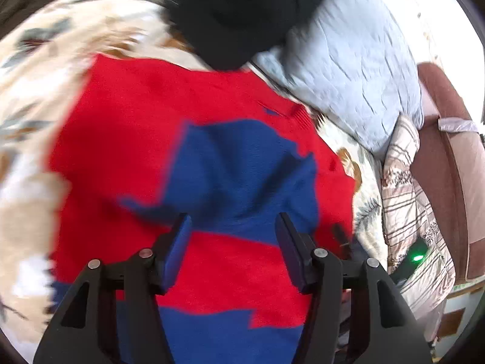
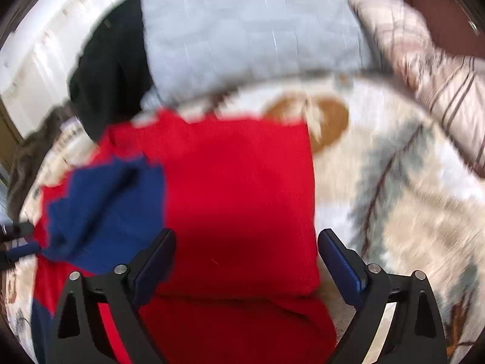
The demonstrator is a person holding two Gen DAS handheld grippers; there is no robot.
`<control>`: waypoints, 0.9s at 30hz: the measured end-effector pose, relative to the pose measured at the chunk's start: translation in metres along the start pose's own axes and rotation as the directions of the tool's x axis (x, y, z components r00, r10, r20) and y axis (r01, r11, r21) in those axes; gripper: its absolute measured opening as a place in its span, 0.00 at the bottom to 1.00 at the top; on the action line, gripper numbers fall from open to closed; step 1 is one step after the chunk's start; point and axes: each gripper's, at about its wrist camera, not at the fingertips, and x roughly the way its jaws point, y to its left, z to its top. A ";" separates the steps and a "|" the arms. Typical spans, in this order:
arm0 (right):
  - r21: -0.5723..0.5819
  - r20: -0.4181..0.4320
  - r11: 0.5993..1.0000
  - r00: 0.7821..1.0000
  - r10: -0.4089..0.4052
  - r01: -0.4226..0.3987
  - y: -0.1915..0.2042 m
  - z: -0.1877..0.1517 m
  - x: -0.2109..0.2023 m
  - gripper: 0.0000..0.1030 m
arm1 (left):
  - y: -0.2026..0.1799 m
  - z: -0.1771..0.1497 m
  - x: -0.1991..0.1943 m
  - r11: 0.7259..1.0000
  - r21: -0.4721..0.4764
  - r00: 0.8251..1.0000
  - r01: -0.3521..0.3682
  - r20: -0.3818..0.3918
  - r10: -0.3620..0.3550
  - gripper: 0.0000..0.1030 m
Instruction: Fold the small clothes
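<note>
Two grippers over one garment, both views motion-blurred. Red and blue sweater [image 1: 194, 157] lies spread on a cream leaf-print blanket [image 1: 36, 97] covering the bed, red body with a blue panel across the middle. Left gripper [image 1: 233, 227] sits right over the sweater's near part, fingers apart with a wide gap, nothing between them; through the gap the blue panel and a red band show directly ahead and below. Cannot tell if the fingertips touch the knit. In the right wrist view the sweater [image 2: 236, 188] shows mostly as a red folded slab with a blue sleeve [image 2: 100, 209] bunched at its left side. Right gripper [image 2: 247, 242] is spread wide, left finger over the red cloth, right finger just beside the sweater's right edge over the blanket [image 2: 394, 182]; the red edge runs down between the two fingers, nearer the right one. Nothing is gripped there either. At the far left of that view the tip of the other tool pokes in near the blue sleeve, too blurred to say if it touches. Beyond the sweater: a pale blue quilted pillow [image 2: 248, 30], a black garment [image 2: 112, 69] beside it touching the sweater's far corner, and a striped beige cover [image 2: 439, 75] at right. Brown headboard [image 1: 445, 151] at the right edge of the left view.
</note>
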 end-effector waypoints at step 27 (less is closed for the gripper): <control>0.141 -0.051 0.967 0.974 0.223 -0.214 -0.019 0.034 0.041 0.06 | 0.106 0.003 0.013 0.942 -0.312 0.992 0.126 0.042 -0.119 0.54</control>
